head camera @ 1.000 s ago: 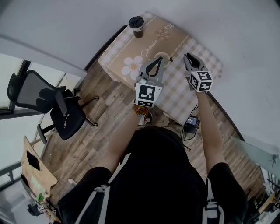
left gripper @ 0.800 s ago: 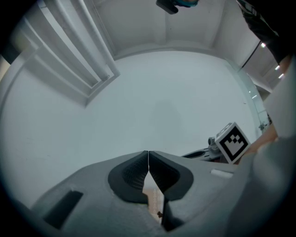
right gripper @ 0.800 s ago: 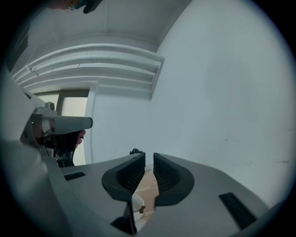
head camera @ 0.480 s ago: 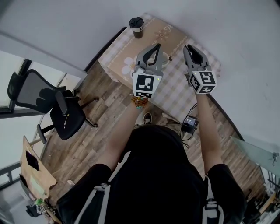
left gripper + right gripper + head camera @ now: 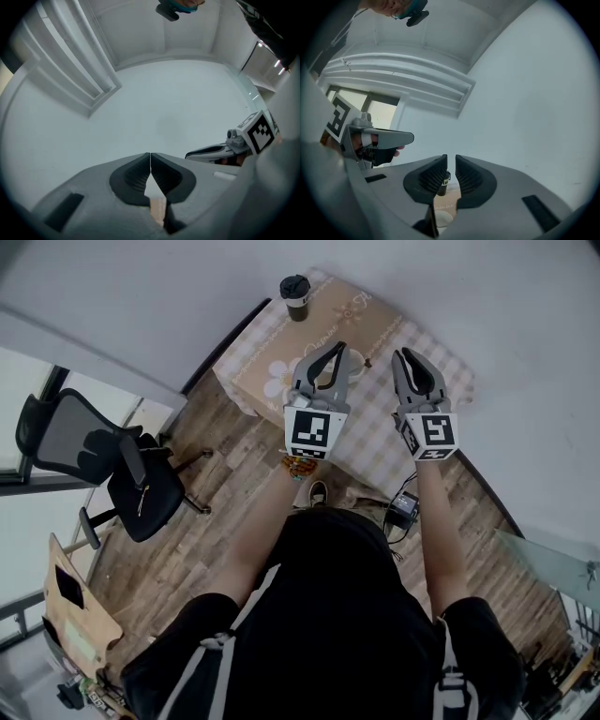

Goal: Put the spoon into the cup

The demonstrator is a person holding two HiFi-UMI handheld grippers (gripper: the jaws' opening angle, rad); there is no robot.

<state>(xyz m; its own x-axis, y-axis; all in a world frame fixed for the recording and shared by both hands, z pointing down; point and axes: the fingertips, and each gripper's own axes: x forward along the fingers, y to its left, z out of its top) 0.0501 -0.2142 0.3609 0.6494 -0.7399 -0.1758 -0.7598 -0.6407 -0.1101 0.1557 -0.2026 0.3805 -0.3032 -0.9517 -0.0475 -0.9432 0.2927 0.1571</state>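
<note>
Behind left claw (image 5: 335, 347), perhaps the cup (image 5: 354, 359).

Cup (image 5: 354, 359) partly hidden behind L tool (image 5: 337, 346); spoon too small to tell.

Likely an office or home room, black swivel chair (image 5: 145, 491), wood-plank floor (image 5: 216, 512), cloth-covered table (image 5: 246, 360)

Left arm (image 5: 267, 526) and right arm (image 5: 439, 521) stretched forward, side by side. Left gripper (image 5: 337, 348): jaws closed tip to tip. Right gripper (image 5: 404, 356): jaws parted by a narrow gap, empty.
</note>
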